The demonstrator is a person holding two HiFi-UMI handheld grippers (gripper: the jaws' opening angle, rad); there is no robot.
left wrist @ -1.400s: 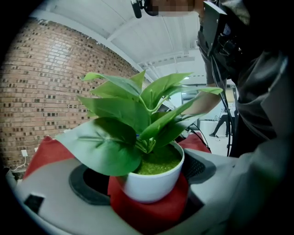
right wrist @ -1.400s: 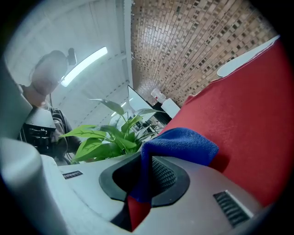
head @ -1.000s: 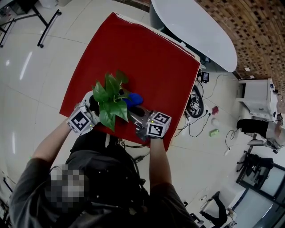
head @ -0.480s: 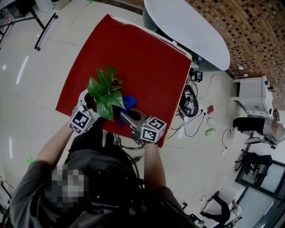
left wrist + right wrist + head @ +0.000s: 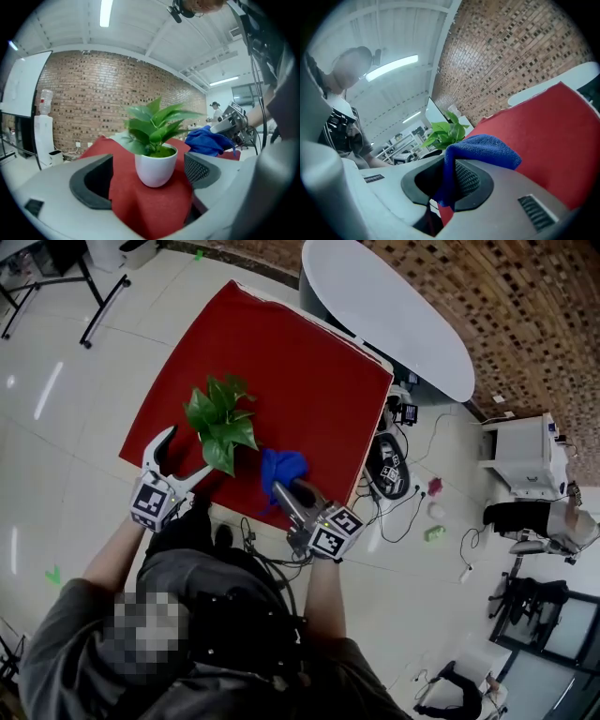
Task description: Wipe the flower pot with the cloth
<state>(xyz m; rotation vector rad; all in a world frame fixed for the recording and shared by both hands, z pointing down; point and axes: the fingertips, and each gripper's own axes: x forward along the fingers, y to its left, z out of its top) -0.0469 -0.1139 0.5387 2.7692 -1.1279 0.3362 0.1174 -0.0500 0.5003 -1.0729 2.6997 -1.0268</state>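
**Left hand-held gripper** (image 5: 186,457): Released, jaws wide apart and gripping nothing. Held at the near edge of the counter (image 5: 309,352), which is covered in red.

**Right hand-held gripper** (image 5: 289,495): Clenched on the cloth (image 5: 281,465). The blue fabric is pinched between the jaws, with a bunched fold rising past the tips and a short tail hanging below. Also at the near edge, to the right of the other gripper.

**Flower pot** (image 5: 156,166): White and round, upright, with its long axis vertical. It stands on the red cover near the front edge.
- Relation to the left hand-held gripper: dead ahead and framed between the open jaws, with red cover showing on both sides, so neither pad touches it.
- Relation to the right hand-held gripper: ahead and to the left.
- The cloth hangs just beside the pot's right flank, and they look apart.
- Judgement: the wipe depends on bringing the cloth leftward onto the pot wall. The left gripper is nearer and better placed to steady the pot.

**Plant** (image 5: 220,418): Broad green leaves spreading over the rim.

**Not made out:**
- From the head view, the foliage covers the pot entirely.
- In the right gripper view, only leaves show beyond the jaw. The pot itself is hidden behind the gripper body.
- The pot's far side is unseen in every view.
- Whether the cloth rests on the counter or hangs clear cannot be told.
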